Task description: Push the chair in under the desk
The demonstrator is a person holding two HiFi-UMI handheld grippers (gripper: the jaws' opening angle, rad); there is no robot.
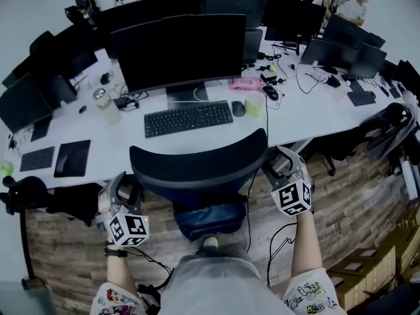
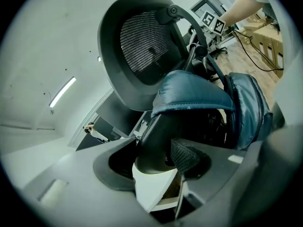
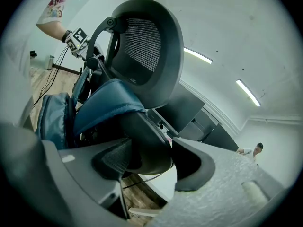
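We hold the chair (image 1: 197,164) from behind, its black curved backrest facing us at the centre of the head view and the white desk (image 1: 315,120) stretching across at its 12 o'clock. The top of the backrest overlaps the desk's near edge just below the keyboard (image 1: 188,118), and the big monitor (image 1: 177,51) stands farther off at 12 o'clock. A blue padded item (image 1: 210,218) sits on the chair below the backrest. Our left gripper (image 1: 125,188) is at about 8 o'clock of the backrest, and its wide-set jaws are clamped on the rounded dark end of the left armrest (image 2: 161,136), which fills the gap between them. Our right gripper (image 1: 282,166) is at about 4 o'clock of the backrest and grips the right armrest (image 3: 142,136) in the same way, with a pad on either side. Wooden floor (image 1: 341,202) shows under the chair.
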